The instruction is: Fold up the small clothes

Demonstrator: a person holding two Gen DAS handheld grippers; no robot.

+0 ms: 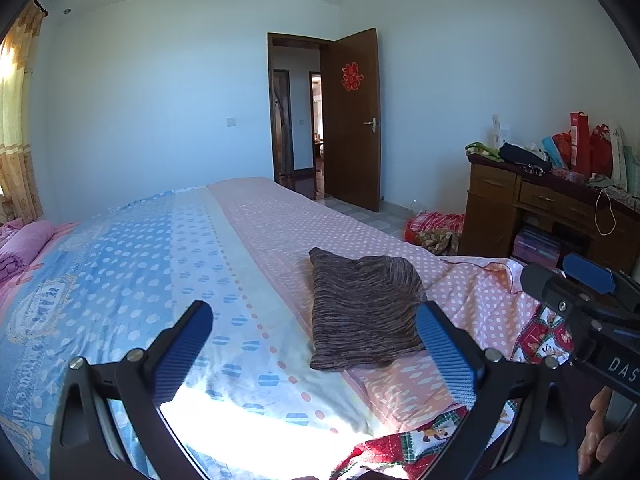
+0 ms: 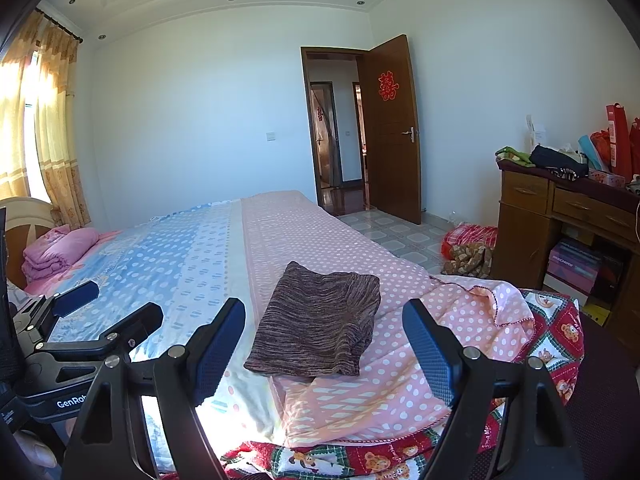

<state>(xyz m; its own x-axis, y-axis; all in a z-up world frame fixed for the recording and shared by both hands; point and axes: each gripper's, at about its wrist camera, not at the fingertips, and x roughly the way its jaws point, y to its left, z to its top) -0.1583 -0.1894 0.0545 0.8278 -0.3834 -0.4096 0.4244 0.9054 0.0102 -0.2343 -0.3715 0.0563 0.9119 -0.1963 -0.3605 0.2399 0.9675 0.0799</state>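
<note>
A small brown striped knit garment (image 1: pixel 362 312) (image 2: pixel 320 320) lies folded into a rough rectangle on the pink dotted part of the bed (image 1: pixel 280 224) (image 2: pixel 288 232). My left gripper (image 1: pixel 312 320) hovers open before it, blue pads wide apart and empty, its right finger just beside the garment's right edge. My right gripper (image 2: pixel 324 320) is also open and empty, the garment seen between its fingers but farther off on the bed. In the left wrist view the right gripper (image 1: pixel 576 284) shows at the right edge; in the right wrist view the left gripper (image 2: pixel 100 312) shows at the lower left.
A red patterned cloth with bear prints (image 2: pixel 556 344) (image 1: pixel 420 440) lies at the bed's near edge. Folded pink bedding (image 2: pixel 60 252) sits at the far left. A cluttered wooden desk (image 2: pixel 560 216) stands right. A cloth pile (image 2: pixel 468 248) lies on the tiled floor; the door (image 2: pixel 392 128) stands open.
</note>
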